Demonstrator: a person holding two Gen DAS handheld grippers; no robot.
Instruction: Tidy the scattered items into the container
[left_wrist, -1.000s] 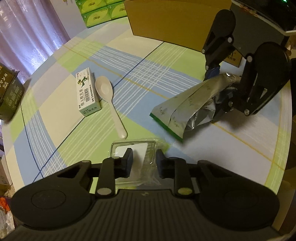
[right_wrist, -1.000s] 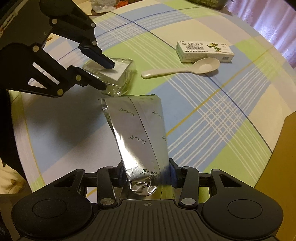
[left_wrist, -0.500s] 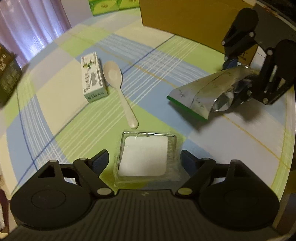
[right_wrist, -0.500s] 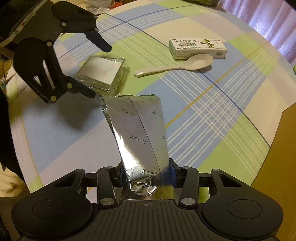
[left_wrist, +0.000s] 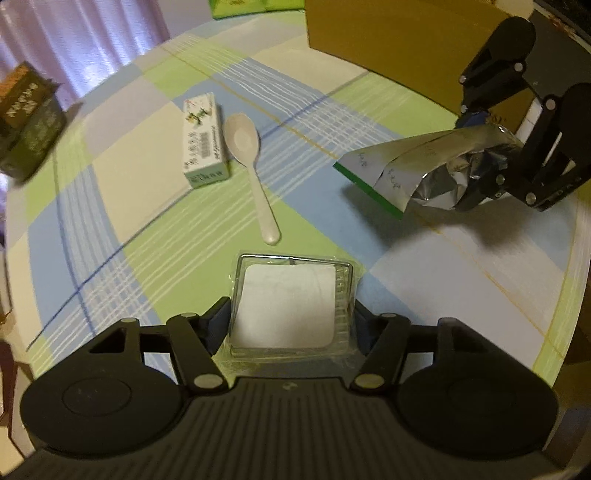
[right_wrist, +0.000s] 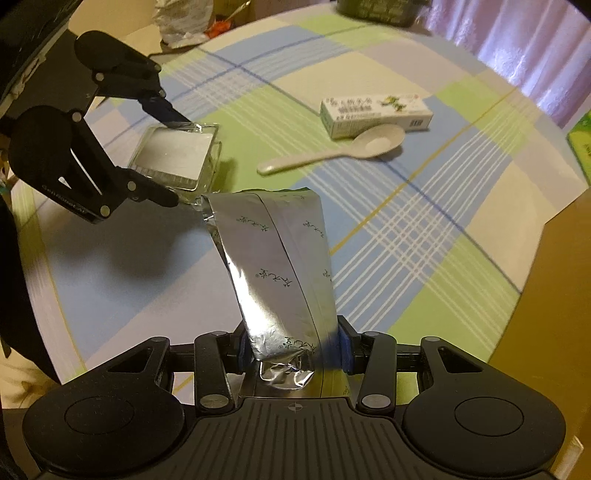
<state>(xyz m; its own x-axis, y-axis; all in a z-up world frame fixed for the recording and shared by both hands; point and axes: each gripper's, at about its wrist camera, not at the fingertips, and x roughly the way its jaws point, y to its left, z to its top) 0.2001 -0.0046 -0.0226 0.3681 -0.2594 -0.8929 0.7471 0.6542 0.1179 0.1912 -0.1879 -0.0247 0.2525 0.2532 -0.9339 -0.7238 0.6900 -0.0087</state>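
The right gripper (right_wrist: 291, 350) is clamped on the crumpled end of a foil pouch (right_wrist: 277, 258), lifted off the table (left_wrist: 461, 280); the pouch's long axis runs straight out from the fingers, its green-edged far end pointing towards the table's middle. The left gripper (left_wrist: 291, 317) has its fingers (left_wrist: 218, 314) against both sides of a clear tray (left_wrist: 290, 306) with a white square label, near the table's near edge; whether it squeezes or only touches I cannot tell. A white spoon (left_wrist: 251, 166) lies beyond the tray, bowl away from it, beside a small white and green box (left_wrist: 203, 140) lying lengthwise alongside. The cloth is checked in green, blue and cream. A brown cardboard box (left_wrist: 388, 33) stands at the far edge, purple curtains (left_wrist: 74, 40) behind
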